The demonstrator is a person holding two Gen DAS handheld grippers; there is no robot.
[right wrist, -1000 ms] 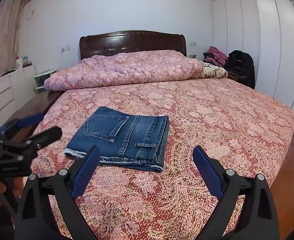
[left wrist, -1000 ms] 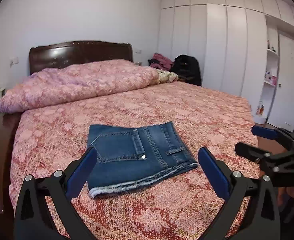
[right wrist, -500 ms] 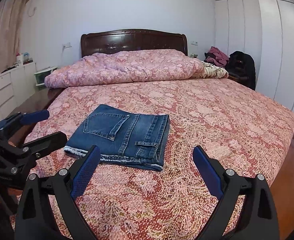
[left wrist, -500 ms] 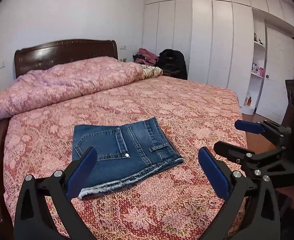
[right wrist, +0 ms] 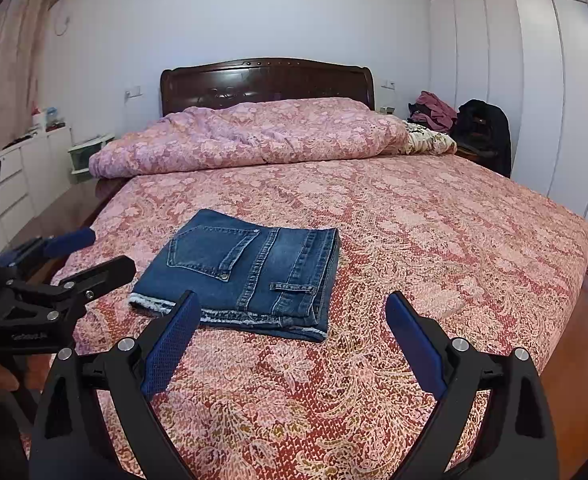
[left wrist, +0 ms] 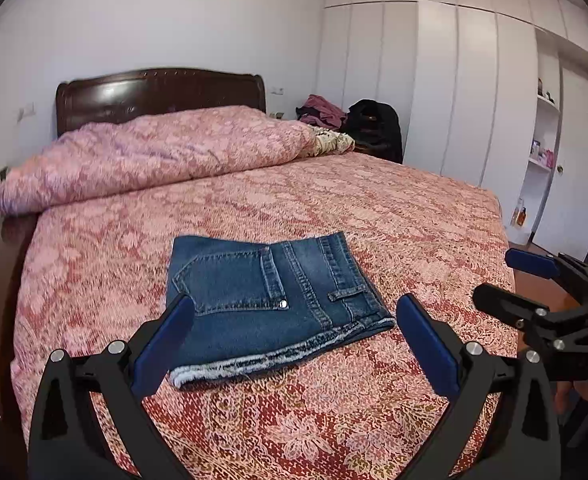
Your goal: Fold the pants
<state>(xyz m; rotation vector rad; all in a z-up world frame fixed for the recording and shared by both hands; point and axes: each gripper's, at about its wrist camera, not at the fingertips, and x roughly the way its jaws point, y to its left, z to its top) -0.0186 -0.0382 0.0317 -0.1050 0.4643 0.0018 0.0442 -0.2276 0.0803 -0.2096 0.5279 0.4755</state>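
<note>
The left tool (left wrist: 294, 340) is held above the near part of the bed, its blue-padded fingers (left wrist: 162, 348) spread wide apart with nothing between them. The right tool (right wrist: 290, 340) is held the same way, fingers wide apart and empty, just beside the left one. Both are clear of the fabric. Ahead of them the denim pants (right wrist: 246, 272) lie folded into a compact rectangle on the pink patterned bedspread (right wrist: 434, 240), back pocket up, frayed hem edge nearest the tools. Farther back, a bunched pink duvet (right wrist: 262, 136) rests against the dark wooden headboard (right wrist: 266, 80). White wardrobe doors (left wrist: 454, 88) line the wall beyond the bed.
</note>
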